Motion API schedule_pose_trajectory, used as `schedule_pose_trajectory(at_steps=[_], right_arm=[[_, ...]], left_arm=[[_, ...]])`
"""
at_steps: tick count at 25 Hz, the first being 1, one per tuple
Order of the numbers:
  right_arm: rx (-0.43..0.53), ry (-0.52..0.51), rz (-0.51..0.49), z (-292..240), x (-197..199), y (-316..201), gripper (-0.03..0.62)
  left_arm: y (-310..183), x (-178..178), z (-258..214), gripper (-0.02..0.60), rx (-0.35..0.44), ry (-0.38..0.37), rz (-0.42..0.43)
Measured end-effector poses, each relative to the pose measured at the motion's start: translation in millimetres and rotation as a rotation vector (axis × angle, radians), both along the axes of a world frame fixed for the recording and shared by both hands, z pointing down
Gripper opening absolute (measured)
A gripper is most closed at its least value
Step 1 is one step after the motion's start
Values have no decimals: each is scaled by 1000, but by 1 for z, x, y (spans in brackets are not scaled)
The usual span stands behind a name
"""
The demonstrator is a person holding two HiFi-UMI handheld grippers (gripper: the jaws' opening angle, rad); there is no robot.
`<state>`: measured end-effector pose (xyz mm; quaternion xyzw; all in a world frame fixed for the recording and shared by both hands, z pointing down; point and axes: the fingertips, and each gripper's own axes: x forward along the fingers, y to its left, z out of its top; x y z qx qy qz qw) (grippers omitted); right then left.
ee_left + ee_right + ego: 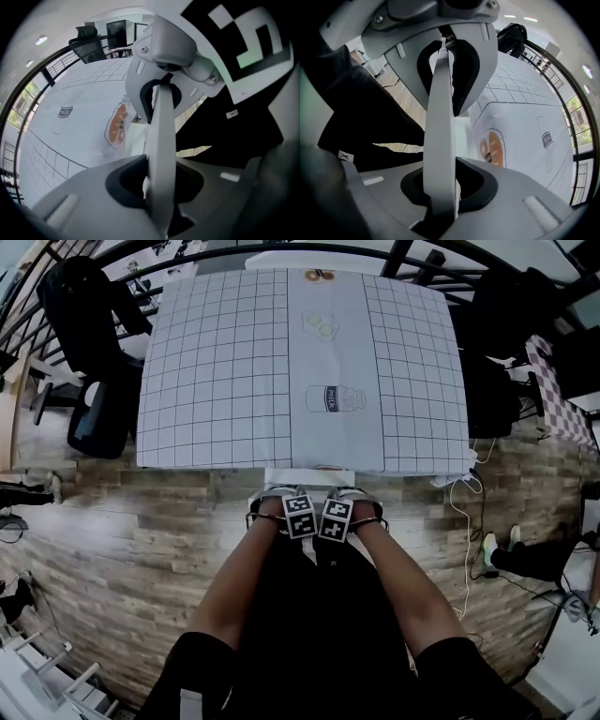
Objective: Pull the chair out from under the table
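Clamping the chair [309,476] by the top edge of its white back, both claws side by side.

Left claw [158,183]: the jaws are pinching the thin white edge, which is running straight up between them in the left gripper view. They are pressing on it from both sides.

Right claw [440,187]: same reading. Its jaws are squeezing that same white edge. In each gripper view the other claw is showing at 12 o'clock, gripping further along the edge.

Head view: my forearms [239,587] are reaching in from 6 o'clock and meeting just below centre. The chair back is sitting at 12 o'clock from my hands, right against the near edge of the table [216,371]. Only a short strip of the back is showing, and I cannot tell where the seat is.

The table is filling the upper half of the view under a white cloth [412,409], gridded at both sides, with a plain band down the middle. A milk bottle drawing [335,398] is lying on that band at 12 o'clock from the chair, well apart from it. A bread drawing [493,149] is showing close to the cloth's near edge, beside the claws.

A black office chair [89,315] is standing at 10 o'clock. A white cable [466,521] is trailing over the wooden floor [141,531] at 3 o'clock.
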<state>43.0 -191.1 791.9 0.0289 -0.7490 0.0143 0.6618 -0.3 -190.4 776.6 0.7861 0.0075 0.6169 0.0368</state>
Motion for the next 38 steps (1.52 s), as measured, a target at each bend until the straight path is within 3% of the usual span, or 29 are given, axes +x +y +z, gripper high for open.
schedule_pose_trajectory(at_steps=[15,24,33,38], right_arm=[[-7,-2,28,-2,-3,56,75],[-57,-18,43,-4,-5,98,81],[-45,-3,78,-3,-4,121,81],[-42,-25,68,-1,-4,122,81]], left_arm=[[55,-4,-3,95,-45,17,0],[100,-6,-7,86,-22,-11,66],[124,-8,-5,86,-6,-48,95],[123,-7,-4,86,9,-39,44]])
